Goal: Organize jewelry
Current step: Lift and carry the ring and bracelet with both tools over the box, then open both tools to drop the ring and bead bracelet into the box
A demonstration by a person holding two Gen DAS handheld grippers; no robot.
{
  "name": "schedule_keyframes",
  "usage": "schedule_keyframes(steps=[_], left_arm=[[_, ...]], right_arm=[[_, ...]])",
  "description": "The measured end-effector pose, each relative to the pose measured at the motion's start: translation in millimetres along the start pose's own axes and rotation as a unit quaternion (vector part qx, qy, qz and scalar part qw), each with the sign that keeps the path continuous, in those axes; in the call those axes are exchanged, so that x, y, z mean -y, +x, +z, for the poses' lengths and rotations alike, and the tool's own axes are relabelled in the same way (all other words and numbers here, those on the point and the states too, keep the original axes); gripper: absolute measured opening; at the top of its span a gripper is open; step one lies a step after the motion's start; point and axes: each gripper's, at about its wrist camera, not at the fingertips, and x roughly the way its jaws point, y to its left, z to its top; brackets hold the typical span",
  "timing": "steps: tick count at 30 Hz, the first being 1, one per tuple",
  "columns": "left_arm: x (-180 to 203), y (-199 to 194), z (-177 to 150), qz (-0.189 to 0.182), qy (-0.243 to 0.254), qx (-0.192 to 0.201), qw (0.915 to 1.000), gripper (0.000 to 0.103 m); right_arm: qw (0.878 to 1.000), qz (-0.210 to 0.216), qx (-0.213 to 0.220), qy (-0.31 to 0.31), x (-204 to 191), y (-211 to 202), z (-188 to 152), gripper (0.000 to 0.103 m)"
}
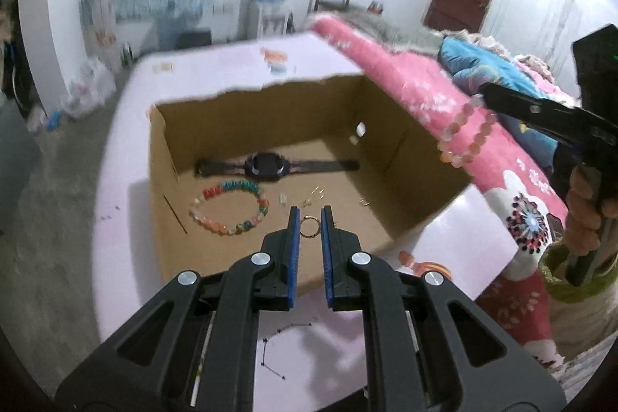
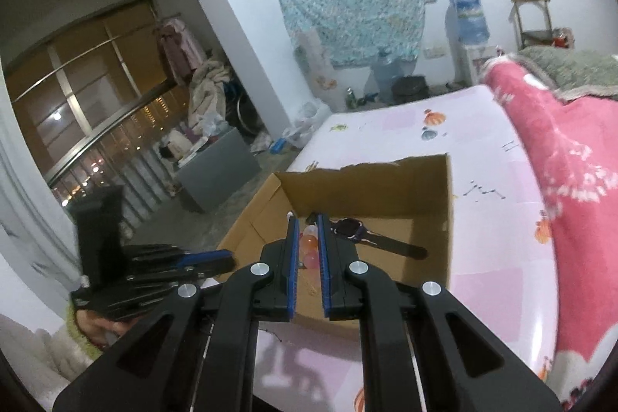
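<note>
Two grippers above the cardboard box (image 1: 405,149): left gripper (image 1: 309,219) pinching a gold ring (image 1: 309,228), right gripper (image 2: 308,238) clamped on a pink bead bracelet (image 1: 463,136); watch (image 1: 266,165) and colourful bracelet (image 1: 228,209) lie inside.

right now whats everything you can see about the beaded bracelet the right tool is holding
The pink bead bracelet is a loop of round, translucent beads in pink, peach and whitish tones, looking like glass or stone. It hangs from the right tool, whose pads are clamped on a few beads, the rest drooping freely in the air beside the cardboard box. It touches nothing else. From the right wrist view only a few beads show between the pads.
</note>
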Motion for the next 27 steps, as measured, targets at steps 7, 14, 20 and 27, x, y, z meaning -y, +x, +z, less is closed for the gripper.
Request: schedule_keyframes(steps=[7, 14, 20, 27], left_arm=[[-20, 53, 5, 0.027, -0.001, -0.072, 0.9971, 0.010], [-25, 68, 8, 0.048, 0.000, -0.102, 0.9936, 0.012], [-26, 66, 7, 0.049, -0.006, -0.103, 0.9935, 0.024], [-27, 34, 12, 0.064, -0.020, -0.052, 0.9964, 0.062]], right_arm=[[0.999, 0.015, -0.040, 0.023, 24, 38, 6, 0.010], [0.998, 0.020, -0.046, 0.029, 35, 46, 13, 0.010], [0.998, 0.020, -0.044, 0.032, 38, 43, 17, 0.010], [0.998, 0.008, -0.048, 0.035, 43, 38, 24, 0.010]])
